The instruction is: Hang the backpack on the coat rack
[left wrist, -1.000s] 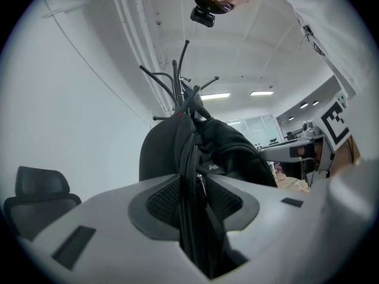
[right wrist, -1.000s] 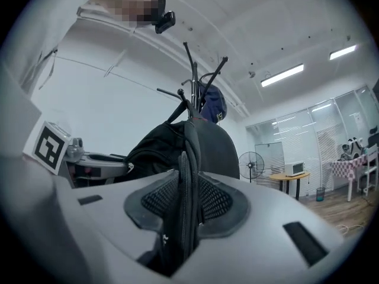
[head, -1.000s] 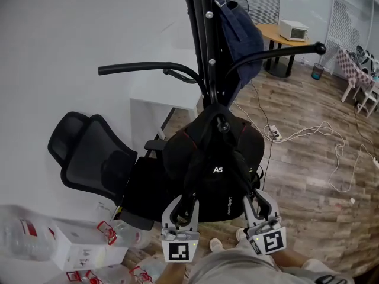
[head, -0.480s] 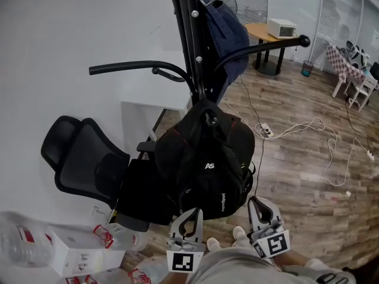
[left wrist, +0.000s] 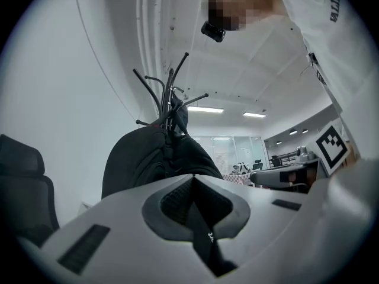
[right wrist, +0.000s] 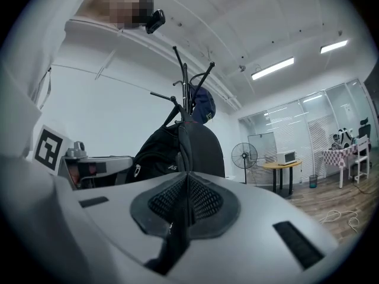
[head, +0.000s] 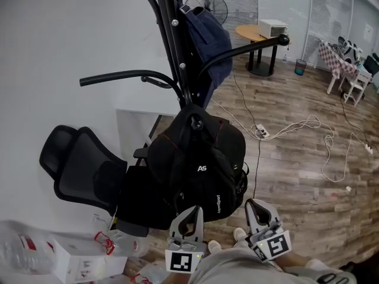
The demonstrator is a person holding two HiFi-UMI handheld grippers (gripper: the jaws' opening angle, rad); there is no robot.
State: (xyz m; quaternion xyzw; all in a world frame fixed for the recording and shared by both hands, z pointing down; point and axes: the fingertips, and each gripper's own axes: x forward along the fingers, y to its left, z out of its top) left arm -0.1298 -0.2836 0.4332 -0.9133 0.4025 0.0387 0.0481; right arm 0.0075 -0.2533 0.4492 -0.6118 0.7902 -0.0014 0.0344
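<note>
The black backpack (head: pixel 198 164) hangs by its top loop from the black coat rack (head: pixel 173 34), low against the pole. It also shows ahead in the left gripper view (left wrist: pixel 154 158) and in the right gripper view (right wrist: pixel 163 155). My left gripper (head: pixel 190 215) sits just below the bag's bottom, apart from it, jaws shut with nothing between them (left wrist: pixel 192 179). My right gripper (head: pixel 256 209) is to the right of it, also clear of the bag, and its pads meet on nothing (right wrist: pixel 188 176).
A dark blue garment (head: pixel 207 31) hangs higher on the rack. A black office chair (head: pixel 83 164) stands left of the bag by the white wall. Boxes and wrapped bottles (head: pixel 65 253) lie lower left. Cables (head: pixel 296 126) cross the wood floor; a round table (head: pixel 260 34) stands beyond.
Both grippers have drawn back from the backpack's bottom toward the person. The left jaws, open a second ago, have shut. The backpack stays on the rack.
</note>
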